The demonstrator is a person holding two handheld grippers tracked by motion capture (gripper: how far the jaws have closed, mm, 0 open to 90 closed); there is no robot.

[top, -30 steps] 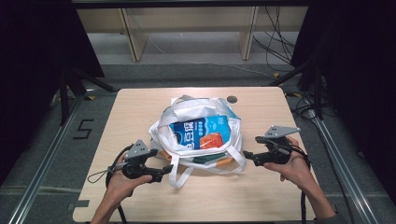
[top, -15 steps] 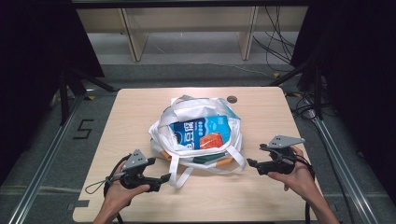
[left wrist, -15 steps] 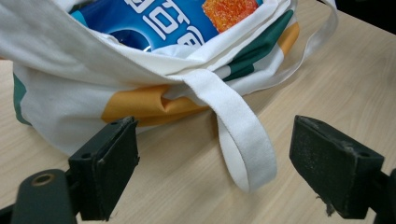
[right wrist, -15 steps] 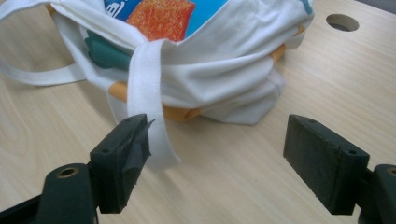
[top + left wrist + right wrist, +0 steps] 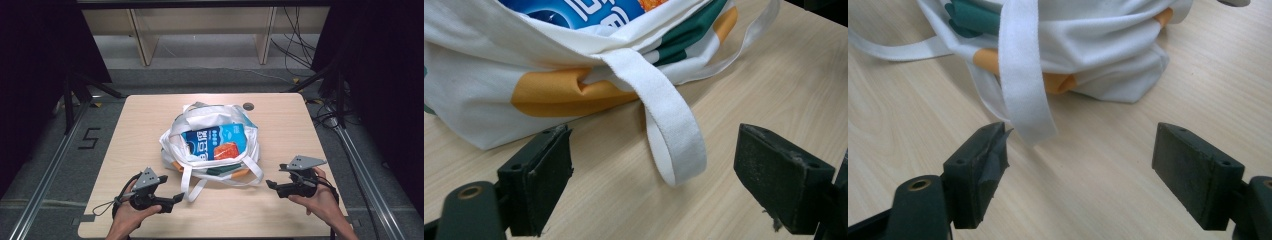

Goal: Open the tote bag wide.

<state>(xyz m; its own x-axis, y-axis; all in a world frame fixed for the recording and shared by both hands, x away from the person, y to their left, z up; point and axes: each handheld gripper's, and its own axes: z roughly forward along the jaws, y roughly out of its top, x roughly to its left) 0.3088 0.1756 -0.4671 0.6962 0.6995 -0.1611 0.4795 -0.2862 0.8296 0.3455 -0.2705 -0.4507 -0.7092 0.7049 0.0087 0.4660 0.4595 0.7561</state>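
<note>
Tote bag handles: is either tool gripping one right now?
No. Left tool and right tool are open; the straps lie loose on the table, nothing held.

You have a light wooden table (image 5: 145, 130) on a grey floor (image 5: 200, 50). A "5" mark (image 5: 89, 138) sits left of it. Cables (image 5: 295, 35) trail behind, near wooden shelf legs (image 5: 142, 40).

A white tote bag (image 5: 212, 145) with orange and green patches lay slumped mid-frame, open, holding a blue packet (image 5: 215, 142), straps trailing forward.
</note>
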